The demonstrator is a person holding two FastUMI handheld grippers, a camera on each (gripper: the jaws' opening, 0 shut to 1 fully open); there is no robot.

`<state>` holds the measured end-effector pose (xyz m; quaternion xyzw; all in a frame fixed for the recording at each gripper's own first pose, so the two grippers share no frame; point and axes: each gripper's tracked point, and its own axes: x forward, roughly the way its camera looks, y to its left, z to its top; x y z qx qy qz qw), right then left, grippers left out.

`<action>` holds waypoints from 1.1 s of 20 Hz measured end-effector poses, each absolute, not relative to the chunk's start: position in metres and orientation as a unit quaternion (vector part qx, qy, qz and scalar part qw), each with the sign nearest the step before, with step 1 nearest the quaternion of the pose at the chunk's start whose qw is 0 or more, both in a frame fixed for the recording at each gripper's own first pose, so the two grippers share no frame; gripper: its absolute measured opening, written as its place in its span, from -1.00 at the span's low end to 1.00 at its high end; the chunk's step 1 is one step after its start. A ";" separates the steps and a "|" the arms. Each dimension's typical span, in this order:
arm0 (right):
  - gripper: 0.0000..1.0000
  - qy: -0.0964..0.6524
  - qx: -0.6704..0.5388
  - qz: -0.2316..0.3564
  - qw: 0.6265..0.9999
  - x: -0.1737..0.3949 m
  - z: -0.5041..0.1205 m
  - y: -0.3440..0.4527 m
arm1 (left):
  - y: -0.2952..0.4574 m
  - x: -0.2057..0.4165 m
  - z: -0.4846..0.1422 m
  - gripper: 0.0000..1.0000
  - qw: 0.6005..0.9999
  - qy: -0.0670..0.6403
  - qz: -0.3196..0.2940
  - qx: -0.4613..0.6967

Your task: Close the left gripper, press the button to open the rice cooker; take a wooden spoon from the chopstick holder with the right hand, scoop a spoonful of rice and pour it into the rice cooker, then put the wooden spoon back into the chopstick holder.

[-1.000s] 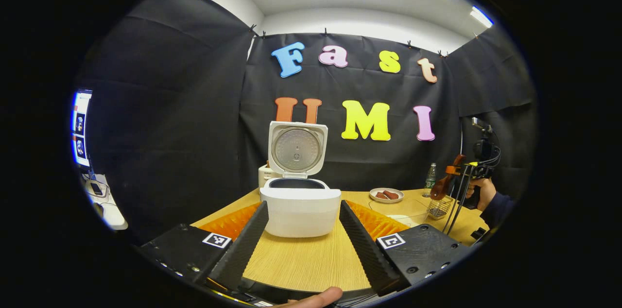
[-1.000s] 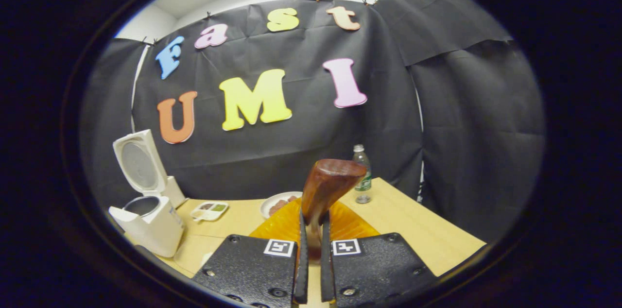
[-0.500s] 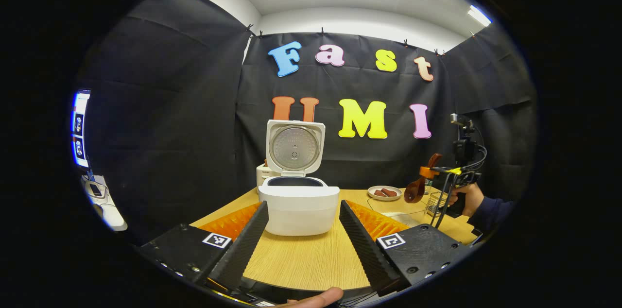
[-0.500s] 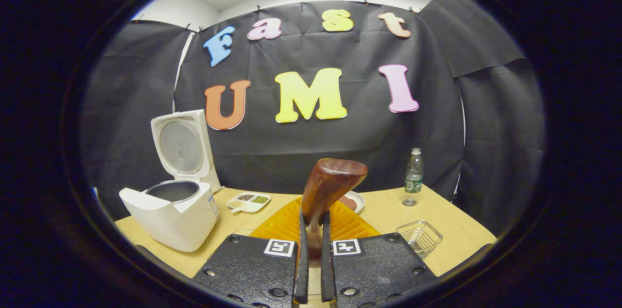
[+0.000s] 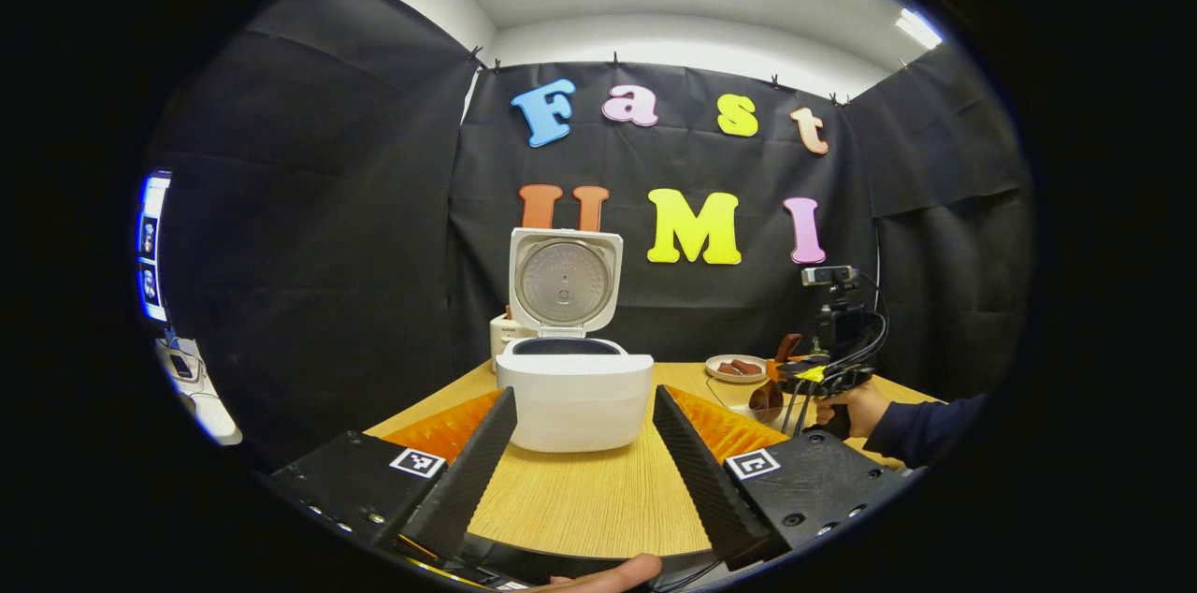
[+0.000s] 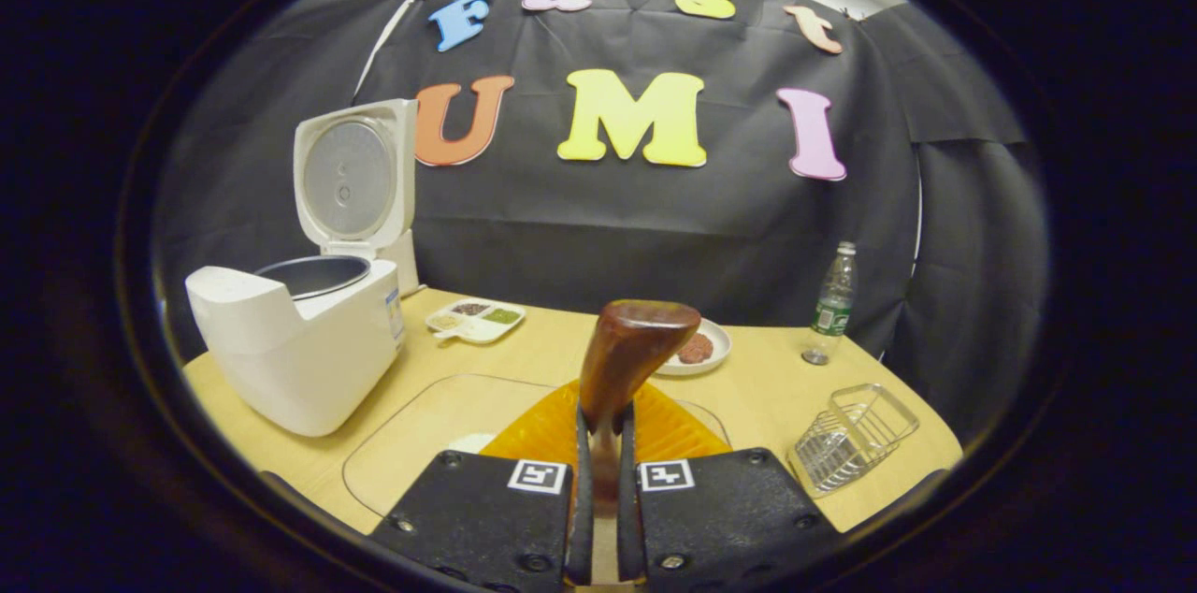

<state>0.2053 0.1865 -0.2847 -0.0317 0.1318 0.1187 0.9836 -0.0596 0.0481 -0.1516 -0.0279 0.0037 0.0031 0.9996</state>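
Note:
The white rice cooker [image 5: 572, 401] stands on the wooden table with its lid [image 5: 565, 280] raised. My left gripper [image 5: 584, 398] is open just in front of it, one finger at each side of the cooker's body in the left gripper view. My right gripper [image 6: 600, 417] is shut on the handle of a dark wooden spoon [image 6: 636, 345], bowl end up and forward. Farther right in the left gripper view, the right gripper [image 5: 812, 378] holds the spoon [image 5: 769, 395] low over the table. The open cooker [image 6: 299, 340] is at the left in the right gripper view. The wire chopstick holder [image 6: 853, 432] is at the right.
A clear glass tray [image 6: 430, 420] lies on the table just ahead of the right gripper. Behind it are a small divided dish [image 6: 475, 319], a plate with brown food [image 6: 697, 350] and a water bottle [image 6: 832, 303]. A hand and dark sleeve [image 5: 912, 429] hold the right gripper.
The right gripper has come down and leftward with the spoon, from above the wire holder to low over the clear tray. The left gripper has barely moved.

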 end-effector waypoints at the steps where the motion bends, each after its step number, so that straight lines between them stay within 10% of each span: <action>1: -0.70 0.135 -0.026 0.128 0.982 0.204 -0.287 0.195 | 0.049 -0.059 -0.152 0.87 1.000 0.005 0.003 -0.027; 11: -0.69 0.193 0.114 0.258 0.940 0.174 -0.290 0.242 | 0.053 -0.060 -0.153 0.87 1.000 0.004 0.002 -0.027; 22: -0.70 0.247 0.363 0.243 0.865 0.189 -0.276 0.191 | 0.048 -0.056 -0.156 0.87 1.000 0.008 0.009 -0.007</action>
